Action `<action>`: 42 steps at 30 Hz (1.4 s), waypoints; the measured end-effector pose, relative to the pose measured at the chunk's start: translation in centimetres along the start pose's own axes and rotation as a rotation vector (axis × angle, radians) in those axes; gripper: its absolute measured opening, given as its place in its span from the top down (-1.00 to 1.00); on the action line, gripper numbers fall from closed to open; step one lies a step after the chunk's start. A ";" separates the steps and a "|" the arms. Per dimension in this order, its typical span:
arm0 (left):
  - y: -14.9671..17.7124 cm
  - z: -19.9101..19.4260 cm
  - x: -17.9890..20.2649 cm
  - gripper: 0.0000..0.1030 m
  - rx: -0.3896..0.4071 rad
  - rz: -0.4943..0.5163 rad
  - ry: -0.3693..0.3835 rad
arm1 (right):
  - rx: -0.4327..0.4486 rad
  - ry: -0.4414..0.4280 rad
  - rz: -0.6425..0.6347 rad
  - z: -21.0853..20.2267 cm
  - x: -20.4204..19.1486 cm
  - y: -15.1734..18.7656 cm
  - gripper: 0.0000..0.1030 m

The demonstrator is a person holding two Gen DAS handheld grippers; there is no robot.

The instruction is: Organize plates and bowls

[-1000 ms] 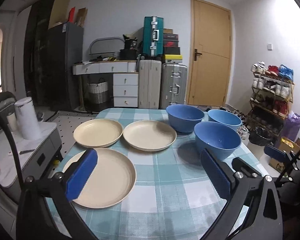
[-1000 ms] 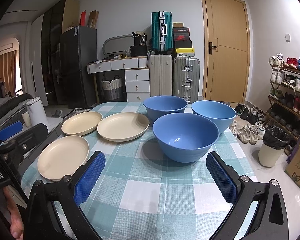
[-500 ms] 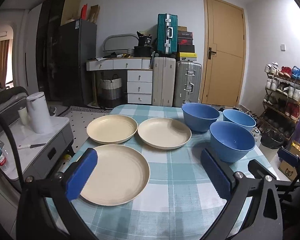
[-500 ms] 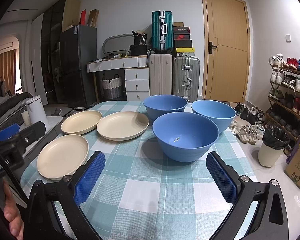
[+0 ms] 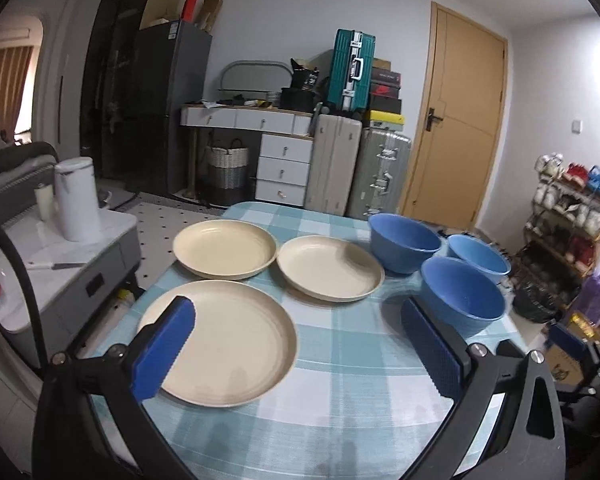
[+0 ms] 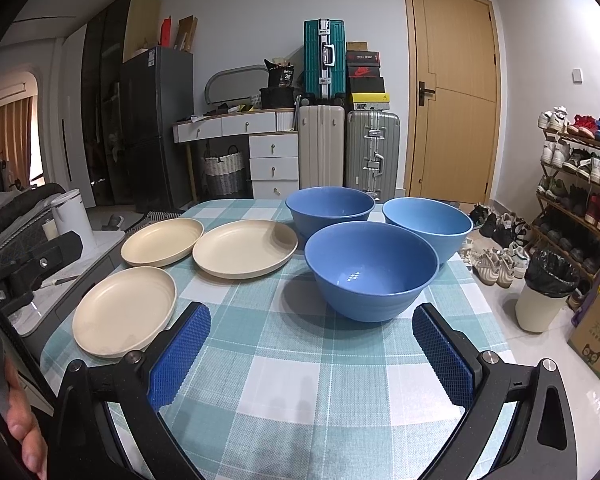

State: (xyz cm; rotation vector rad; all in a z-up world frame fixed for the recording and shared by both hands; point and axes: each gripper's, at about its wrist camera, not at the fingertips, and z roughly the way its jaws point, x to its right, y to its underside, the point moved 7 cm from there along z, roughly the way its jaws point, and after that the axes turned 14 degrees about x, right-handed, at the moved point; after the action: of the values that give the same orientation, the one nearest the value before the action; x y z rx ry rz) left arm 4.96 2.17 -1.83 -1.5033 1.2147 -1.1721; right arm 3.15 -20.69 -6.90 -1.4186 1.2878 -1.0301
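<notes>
Here both the left gripper and right gripper hold their jaws spread wide; nothing grasped.

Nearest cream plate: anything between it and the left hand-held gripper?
Nothing visible. The nearest cream plate lies just ahead of the open left hand-held gripper, whose left finger already overlaps its near rim in the left wrist view. Only bare checked tablecloth lies around it; the other two plates sit farther back.
</notes>
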 end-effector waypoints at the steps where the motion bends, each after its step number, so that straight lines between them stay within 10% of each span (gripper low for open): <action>1: 0.1 0.1 0.1 -1.00 -0.003 0.013 -0.006 | -0.002 -0.013 0.010 0.0 0.0 0.0 -0.99; 30: -0.5 0.3 -4.2 -1.00 0.023 0.090 -0.120 | 0.116 -0.047 0.095 -0.8 -0.2 -1.4 -0.99; 37: -2.9 0.2 -11.5 -1.00 0.048 -0.086 -0.191 | 0.202 -0.214 -0.043 -2.5 -5.5 -3.0 -0.99; 42: -4.9 2.5 -14.8 -1.00 0.007 -0.021 -0.288 | 0.117 -0.295 -0.018 -0.4 -9.2 -5.1 -0.99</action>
State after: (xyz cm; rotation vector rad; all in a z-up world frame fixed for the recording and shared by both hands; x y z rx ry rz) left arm 7.04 17.69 0.24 -1.6188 1.0006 -0.9333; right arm 2.93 -11.43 -1.78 -1.4327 0.9874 -0.8556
